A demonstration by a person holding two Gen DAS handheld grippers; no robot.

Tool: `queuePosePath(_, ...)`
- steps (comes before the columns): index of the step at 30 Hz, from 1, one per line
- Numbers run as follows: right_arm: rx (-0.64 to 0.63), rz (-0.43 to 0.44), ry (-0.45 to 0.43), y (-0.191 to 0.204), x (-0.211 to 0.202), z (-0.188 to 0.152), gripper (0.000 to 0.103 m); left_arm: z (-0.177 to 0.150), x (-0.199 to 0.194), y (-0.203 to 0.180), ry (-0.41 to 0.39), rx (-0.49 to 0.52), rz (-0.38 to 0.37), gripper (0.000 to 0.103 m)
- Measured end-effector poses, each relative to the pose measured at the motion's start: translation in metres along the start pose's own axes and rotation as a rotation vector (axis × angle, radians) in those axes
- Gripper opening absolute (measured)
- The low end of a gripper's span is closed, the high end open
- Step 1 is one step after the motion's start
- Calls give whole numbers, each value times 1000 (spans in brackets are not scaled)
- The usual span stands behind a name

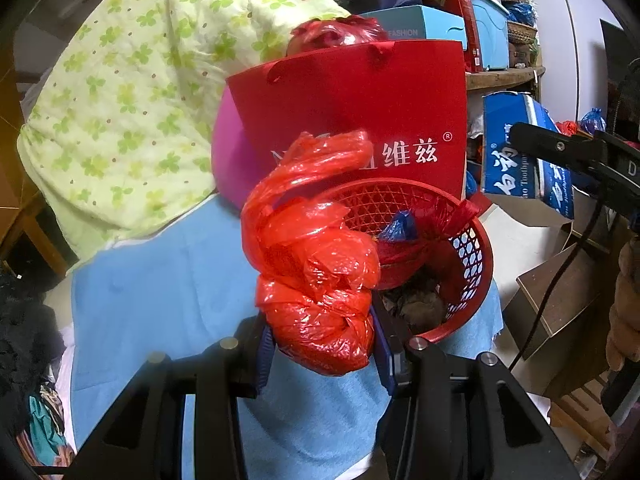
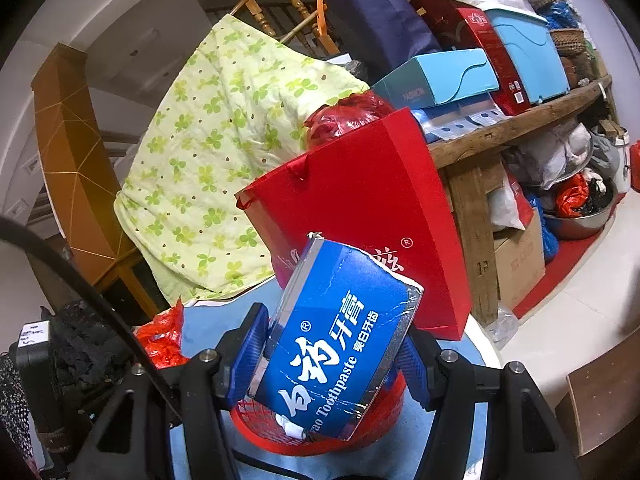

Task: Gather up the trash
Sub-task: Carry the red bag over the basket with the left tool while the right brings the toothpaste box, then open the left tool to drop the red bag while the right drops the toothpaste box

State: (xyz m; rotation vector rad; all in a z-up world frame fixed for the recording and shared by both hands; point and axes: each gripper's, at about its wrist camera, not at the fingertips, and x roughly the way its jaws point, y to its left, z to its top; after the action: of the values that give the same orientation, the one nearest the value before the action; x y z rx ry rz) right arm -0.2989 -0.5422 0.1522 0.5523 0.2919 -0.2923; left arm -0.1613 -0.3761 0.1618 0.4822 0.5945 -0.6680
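My left gripper is shut on a knotted red plastic bag, held just in front of the near rim of a red mesh basket. The basket stands on a blue cloth and holds red and blue scraps and brown litter. My right gripper is shut on a blue toothpaste box, torn at its top, which hangs above the red mesh basket. In the left wrist view the same toothpaste box shows at the right, clamped in the black right gripper.
A red paper gift bag stands right behind the basket, with a purple object beside it. A green clover quilt lies at the left. A wooden shelf piled with boxes stands at the right; cartons and a steel bowl sit below it.
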Motion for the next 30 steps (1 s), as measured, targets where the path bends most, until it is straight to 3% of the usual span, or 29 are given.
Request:
queuePosePath(6, 35, 13, 33, -9, 17, 2, 65, 4, 10, 2, -4, -1, -34, 45)
queuePosePath(16, 80, 6, 82, -19, 61, 10, 65, 20, 62, 9, 35, -55, -151, 46)
queuePosePath(18, 85, 1, 97, -18, 73, 9, 65, 21, 73, 14, 30, -82, -210, 48)
queuePosePath(20, 97, 6, 112, -18, 84, 7, 66, 18, 83, 20, 35, -107, -239, 62)
queuePosePath(23, 120, 38, 146, -16, 102, 2, 67, 10, 86, 33, 32, -160, -252, 73)
queuePosePath(25, 153, 54, 185, -16, 114, -5, 67, 3, 83, 42, 30, -183, -245, 75)
queuePosePath(30, 179, 128, 221, -6, 117, -21, 71, -15, 58, 61, -9, -161, -150, 76)
